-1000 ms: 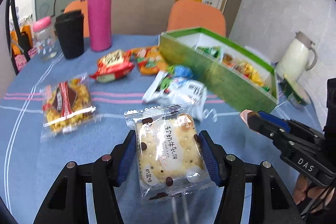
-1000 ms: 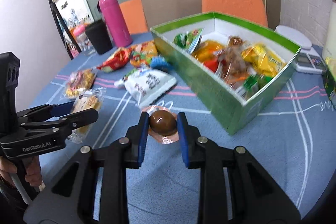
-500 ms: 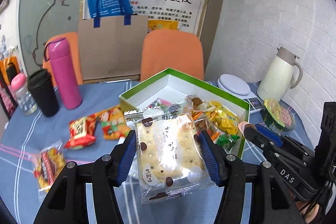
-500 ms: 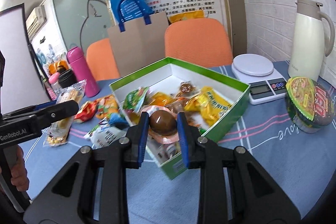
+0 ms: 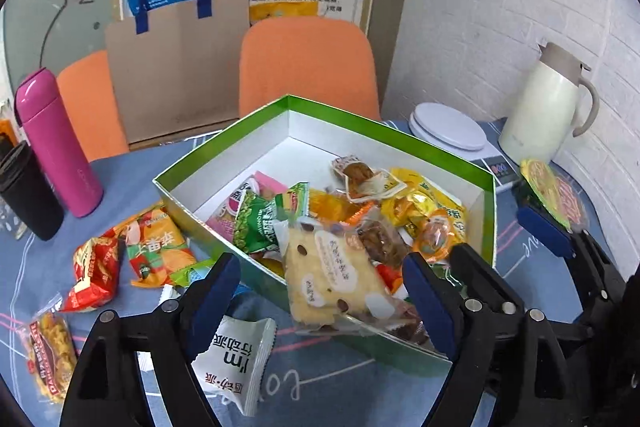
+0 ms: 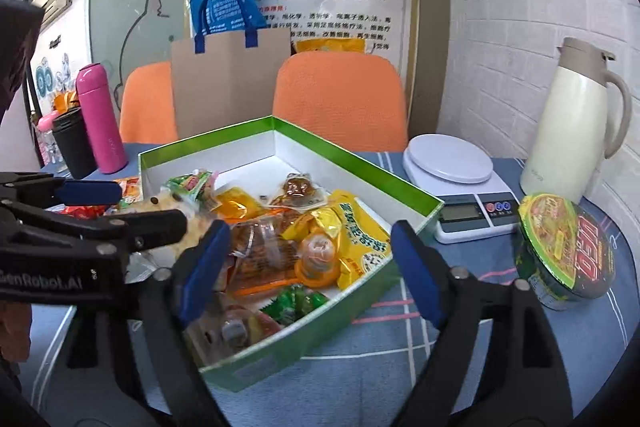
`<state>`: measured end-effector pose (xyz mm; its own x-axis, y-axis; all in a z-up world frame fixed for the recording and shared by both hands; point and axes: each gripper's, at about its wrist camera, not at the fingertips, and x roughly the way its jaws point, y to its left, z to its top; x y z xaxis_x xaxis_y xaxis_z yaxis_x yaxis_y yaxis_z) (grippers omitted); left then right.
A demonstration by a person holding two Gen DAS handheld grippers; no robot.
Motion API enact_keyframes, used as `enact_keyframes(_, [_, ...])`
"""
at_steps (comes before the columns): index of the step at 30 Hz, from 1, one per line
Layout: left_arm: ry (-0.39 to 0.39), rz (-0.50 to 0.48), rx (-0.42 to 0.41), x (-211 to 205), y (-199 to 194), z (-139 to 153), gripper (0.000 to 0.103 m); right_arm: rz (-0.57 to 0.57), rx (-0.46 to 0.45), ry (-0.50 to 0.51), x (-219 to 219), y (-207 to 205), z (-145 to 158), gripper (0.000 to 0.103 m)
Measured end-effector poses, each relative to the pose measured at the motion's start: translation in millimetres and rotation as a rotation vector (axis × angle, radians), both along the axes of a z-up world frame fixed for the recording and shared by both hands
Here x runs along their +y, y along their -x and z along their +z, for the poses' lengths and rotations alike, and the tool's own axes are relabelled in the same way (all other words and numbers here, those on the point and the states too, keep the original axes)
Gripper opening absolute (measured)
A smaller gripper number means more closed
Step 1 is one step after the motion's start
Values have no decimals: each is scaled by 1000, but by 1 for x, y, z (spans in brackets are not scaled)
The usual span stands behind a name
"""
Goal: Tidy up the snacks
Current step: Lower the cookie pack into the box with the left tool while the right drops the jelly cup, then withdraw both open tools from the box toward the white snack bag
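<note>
Now we have both jaws apart: left gripper (image 5: 322, 289) just dropped the biscuit pack (image 5: 334, 277) at the green box's (image 5: 486, 205) near edge, right gripper (image 6: 308, 267) released its egg snack inside; loose packets remain.

The left gripper (image 5: 320, 291) hangs with its jaws spread wide, the blue pads (image 5: 216, 287) well apart and nothing clamped between them. It points forward and slightly down over the near-left wall of the box (image 5: 320, 107). The right gripper (image 6: 308, 267) is likewise spread wide, its blue pads (image 6: 412, 271) holding nothing, and it points over the near corner of the same box. In the right wrist view the left gripper shows side-on at the left edge, its fingers reaching in level toward the box. In the left wrist view the right gripper's blue fingertip and black frame show at the right edge.
</note>
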<state>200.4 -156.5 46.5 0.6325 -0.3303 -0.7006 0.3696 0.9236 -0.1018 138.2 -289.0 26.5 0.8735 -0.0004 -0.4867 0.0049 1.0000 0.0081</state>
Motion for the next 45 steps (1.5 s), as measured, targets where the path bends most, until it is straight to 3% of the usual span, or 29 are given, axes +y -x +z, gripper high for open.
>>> enact_keyframes(4, [18, 30, 18, 7, -3, -1, 86, -24, 44, -72, -13, -2, -5, 85])
enact_keyframes(15, [20, 105, -56, 33, 23, 15, 86, -21, -6, -151, -10, 23, 13, 88])
enact_keyframes(25, [1, 244, -131, 85, 68, 20, 86, 40, -16, -164, 15, 51, 18, 90])
enact_keyframes(36, [21, 347, -101, 141, 91, -1, 86, 150, 40, -117, 67, 52, 10, 90])
enact_keyframes(45, [19, 409, -64, 175, 85, -17, 86, 256, 126, -92, 105, 40, -5, 90])
